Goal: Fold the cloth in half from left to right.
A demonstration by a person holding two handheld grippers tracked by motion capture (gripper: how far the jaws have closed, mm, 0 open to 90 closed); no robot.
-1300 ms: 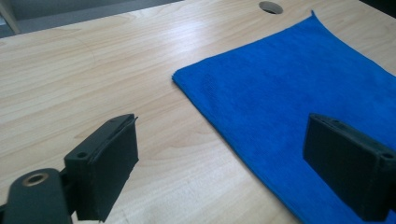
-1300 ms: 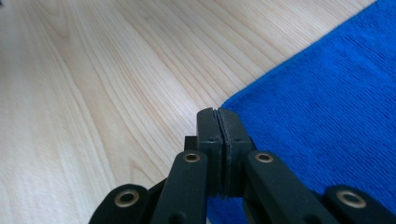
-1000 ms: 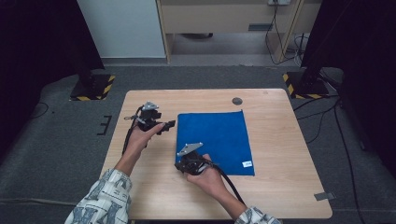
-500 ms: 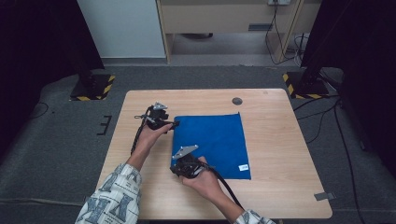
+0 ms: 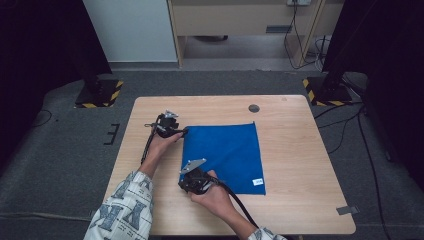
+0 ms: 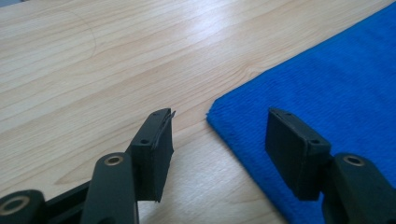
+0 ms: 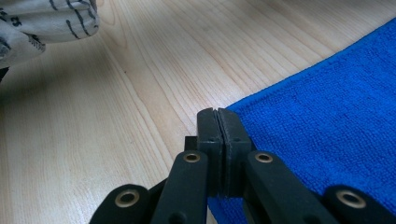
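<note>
A blue cloth (image 5: 225,155) lies flat on the wooden table (image 5: 300,150). My left gripper (image 5: 184,132) is at the cloth's far left corner. In the left gripper view it (image 6: 219,122) is open, with the corner of the cloth (image 6: 327,84) low between its jaws and one jaw over bare wood. My right gripper (image 5: 184,188) sits at the cloth's near left corner. In the right gripper view it (image 7: 217,114) is shut, pads pressed together, with the cloth's edge (image 7: 327,116) right beside its tips. I see no cloth between those pads.
A small white tag (image 5: 258,181) marks the cloth's near right corner. A dark round grommet (image 5: 254,108) sits in the tabletop at the back. A patterned sleeve (image 7: 42,18) lies to the left of my right gripper. Bare wood surrounds the cloth.
My left gripper has moved right, up to the cloth's far left corner. My right gripper has shifted left and nearer, down to the near left corner.
</note>
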